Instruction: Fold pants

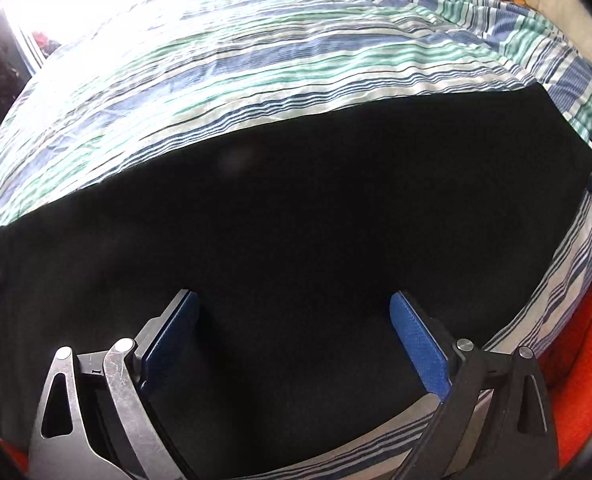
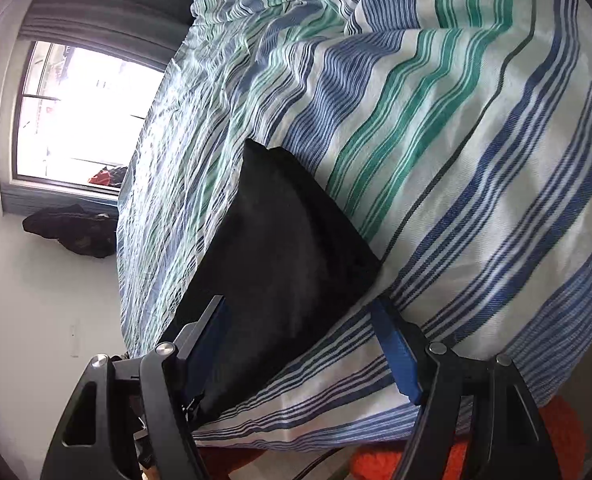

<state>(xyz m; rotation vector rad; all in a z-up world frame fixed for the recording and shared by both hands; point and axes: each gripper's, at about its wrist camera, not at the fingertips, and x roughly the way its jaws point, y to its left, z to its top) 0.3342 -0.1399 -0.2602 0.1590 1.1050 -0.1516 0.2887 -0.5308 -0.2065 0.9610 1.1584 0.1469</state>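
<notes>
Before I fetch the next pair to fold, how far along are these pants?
Done: the black pants lie flat in one long band on the striped bedspread, apparently already folded lengthwise. In hand: nothing yet; the left gripper and right gripper are both open, empty, over the near edge. Left: folding the band end to end.

A bed covered by a striped sheet (image 1: pixel 280 52) in white, blue and green fills most of both views, its cloth finely wrinkled. Black pants (image 1: pixel 296 208) lie flat on it across the lower half of the left wrist view, reaching the bed's near edge; in the right wrist view they sit at lower centre (image 2: pixel 288 248).
</notes>
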